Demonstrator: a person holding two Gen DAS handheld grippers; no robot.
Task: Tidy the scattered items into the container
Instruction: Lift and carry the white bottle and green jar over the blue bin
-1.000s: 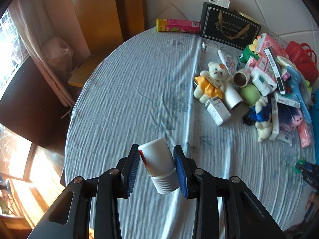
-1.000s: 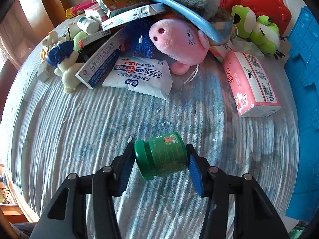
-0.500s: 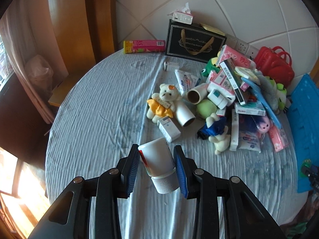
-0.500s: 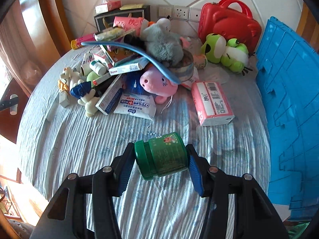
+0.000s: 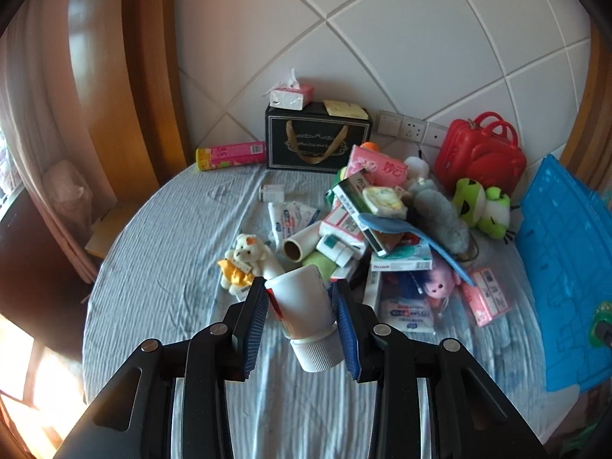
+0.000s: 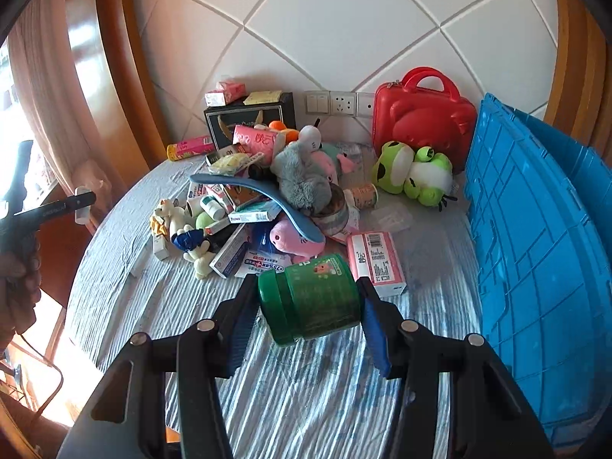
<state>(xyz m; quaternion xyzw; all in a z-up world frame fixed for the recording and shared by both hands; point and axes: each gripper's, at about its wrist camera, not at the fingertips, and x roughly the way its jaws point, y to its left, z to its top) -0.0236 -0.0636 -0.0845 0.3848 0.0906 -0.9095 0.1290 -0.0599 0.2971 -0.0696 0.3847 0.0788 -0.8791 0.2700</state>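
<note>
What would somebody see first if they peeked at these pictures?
Probably the big jumble of toys and boxes heaped in the middle of the round table. Next, the bright blue container at the table's right edge and the red case against the wall. Up close, the right gripper pinches a green jar, the left gripper a white tube.

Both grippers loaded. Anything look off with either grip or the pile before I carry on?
The left gripper pinches the white tube near its cap, and the tube sits slightly tilted. The right gripper holds the green jar on its side, lid leftward. The pile is just a jumble, with a blue shoehorn balanced across it. No spill or damage shows.
</note>
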